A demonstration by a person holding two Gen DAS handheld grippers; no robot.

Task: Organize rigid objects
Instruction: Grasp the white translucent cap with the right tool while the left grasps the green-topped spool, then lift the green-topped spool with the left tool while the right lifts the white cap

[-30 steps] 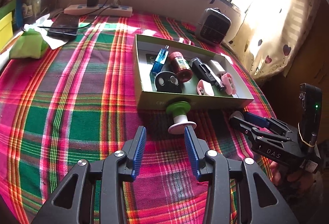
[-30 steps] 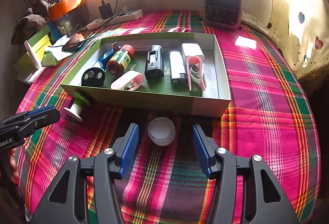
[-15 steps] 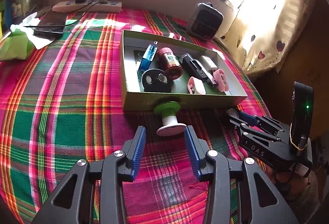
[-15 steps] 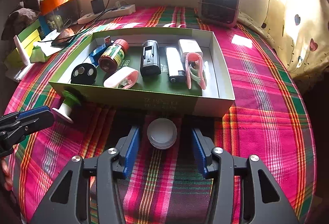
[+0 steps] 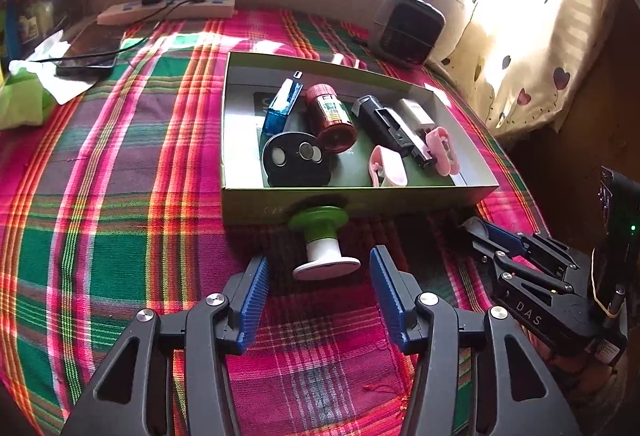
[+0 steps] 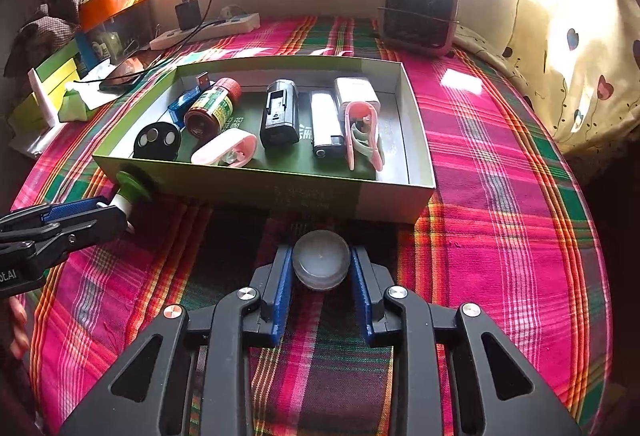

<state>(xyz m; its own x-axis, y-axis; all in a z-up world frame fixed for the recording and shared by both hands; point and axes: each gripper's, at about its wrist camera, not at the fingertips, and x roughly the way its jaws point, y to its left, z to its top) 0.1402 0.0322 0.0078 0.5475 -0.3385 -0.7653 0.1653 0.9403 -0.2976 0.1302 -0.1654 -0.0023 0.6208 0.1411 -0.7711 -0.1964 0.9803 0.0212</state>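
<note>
Right gripper point(image 6: 321, 264) tilted down, jaws just closed onto cap point(image 6: 321, 265). Left gripper point(image 5: 316, 268) at nine o'clock, tilted down, jaws just widened around spool point(image 5: 323, 246), untouched.

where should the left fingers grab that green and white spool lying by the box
Grip the white stem, the narrow waist between the green flange and the white flange. The green and white spool lies on its side, green end against the box, axis towards the left gripper. Come from the near side, one finger on each side of the stem.
</note>
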